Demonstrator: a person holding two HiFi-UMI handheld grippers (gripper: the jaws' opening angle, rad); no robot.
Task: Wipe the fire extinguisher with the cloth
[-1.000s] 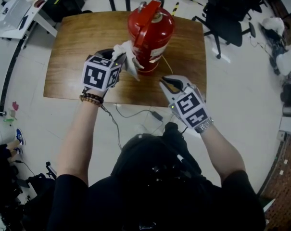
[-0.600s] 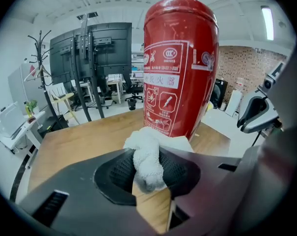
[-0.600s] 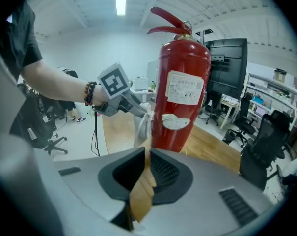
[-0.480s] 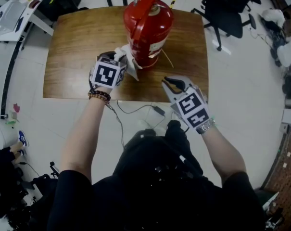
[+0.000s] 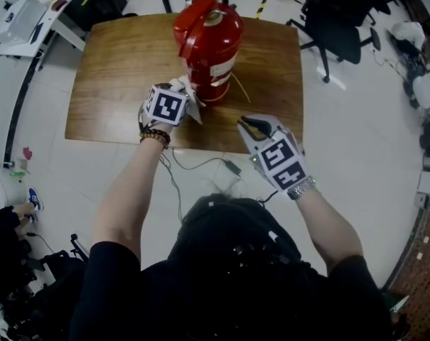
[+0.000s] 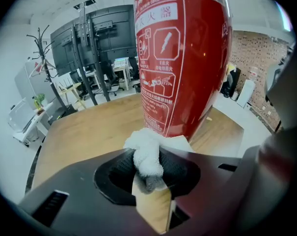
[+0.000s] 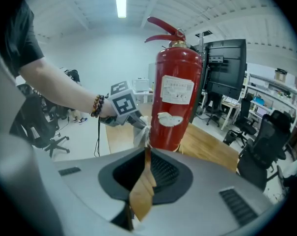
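Note:
A red fire extinguisher stands upright near the far middle of the wooden table. My left gripper is shut on a bunched white cloth, which presses against the cylinder's lower left side. In the left gripper view the cloth sits between the jaws, touching the extinguisher just below its printed label. My right gripper hovers over the table's front edge, right of the cylinder, with its jaws together and nothing between them. The right gripper view shows the extinguisher and the left gripper at its base.
A thin cable trails on the floor below the table's front edge. Black office chairs stand to the right behind the table. A white desk is at the far left. Black monitor stands stand beyond the table.
My left gripper has slid down the extinguisher's side with the cloth, from mid-height toward the base. The right gripper has stayed about where it was.

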